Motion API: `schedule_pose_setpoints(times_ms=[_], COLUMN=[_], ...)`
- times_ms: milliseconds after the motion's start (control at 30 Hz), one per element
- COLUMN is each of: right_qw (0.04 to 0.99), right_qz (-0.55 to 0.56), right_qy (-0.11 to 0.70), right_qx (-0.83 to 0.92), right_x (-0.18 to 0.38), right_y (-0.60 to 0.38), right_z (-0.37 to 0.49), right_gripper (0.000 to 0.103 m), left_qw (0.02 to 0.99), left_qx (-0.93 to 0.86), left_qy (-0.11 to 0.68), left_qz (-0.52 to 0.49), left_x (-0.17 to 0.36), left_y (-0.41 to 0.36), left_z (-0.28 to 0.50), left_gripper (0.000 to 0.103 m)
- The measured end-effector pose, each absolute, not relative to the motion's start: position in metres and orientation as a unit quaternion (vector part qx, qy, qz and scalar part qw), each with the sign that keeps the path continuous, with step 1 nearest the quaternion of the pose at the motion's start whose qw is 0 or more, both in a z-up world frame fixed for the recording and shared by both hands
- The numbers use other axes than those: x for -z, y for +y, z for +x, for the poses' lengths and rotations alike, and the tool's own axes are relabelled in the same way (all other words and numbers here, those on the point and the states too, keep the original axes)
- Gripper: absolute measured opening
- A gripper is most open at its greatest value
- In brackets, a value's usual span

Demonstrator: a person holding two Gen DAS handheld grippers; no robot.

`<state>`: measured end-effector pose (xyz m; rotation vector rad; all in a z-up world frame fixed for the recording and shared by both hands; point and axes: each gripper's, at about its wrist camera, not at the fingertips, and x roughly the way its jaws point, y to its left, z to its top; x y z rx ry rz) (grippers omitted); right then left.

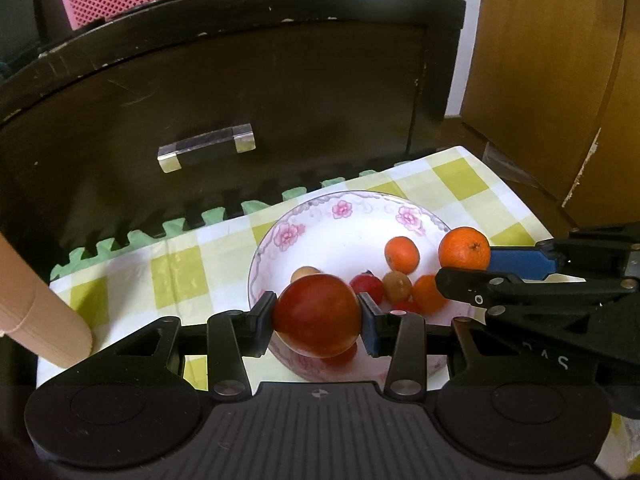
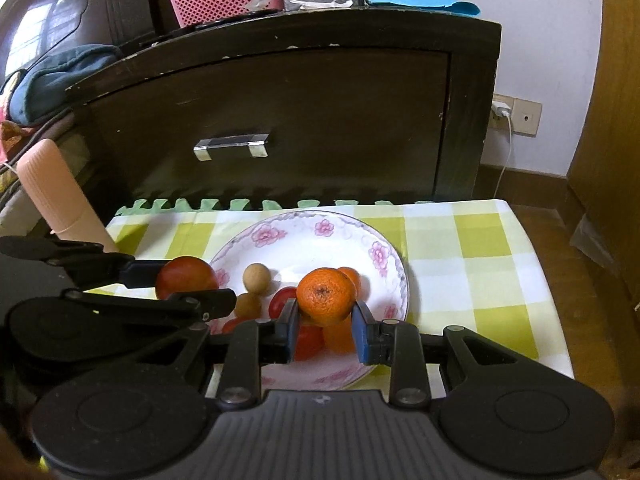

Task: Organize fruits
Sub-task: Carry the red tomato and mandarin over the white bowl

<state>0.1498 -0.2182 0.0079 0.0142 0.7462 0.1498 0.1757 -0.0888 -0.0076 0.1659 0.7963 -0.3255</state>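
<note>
Over the flowered bowl on a checked cloth, the left gripper clamps a red apple at its near-left rim; the right gripper pinches an orange above the fruit inside.

I find almost nothing legible. On the right gripper, seen from the left wrist camera, pale raised marks stand on its black body near the frame's right edge; they look like letters, but I cannot read them.
</note>
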Motion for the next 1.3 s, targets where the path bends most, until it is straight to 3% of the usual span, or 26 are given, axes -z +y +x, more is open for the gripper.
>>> schedule_pose_setpoints(times_ms=[1300], right_qw=[0.926], right_qz=[0.007], right_qy=[0.373], right_qx=[-0.061], right_x=[0.023], right_y=[-0.222], right_z=[0.208], right_gripper=[0.029], left_qw=[0.899], left_qx=[0.145], left_qy=[0.406], left_qz=[0.076], left_x=[0.045], left_y=[-0.091], left_z=[0.221], left_gripper=[0.050])
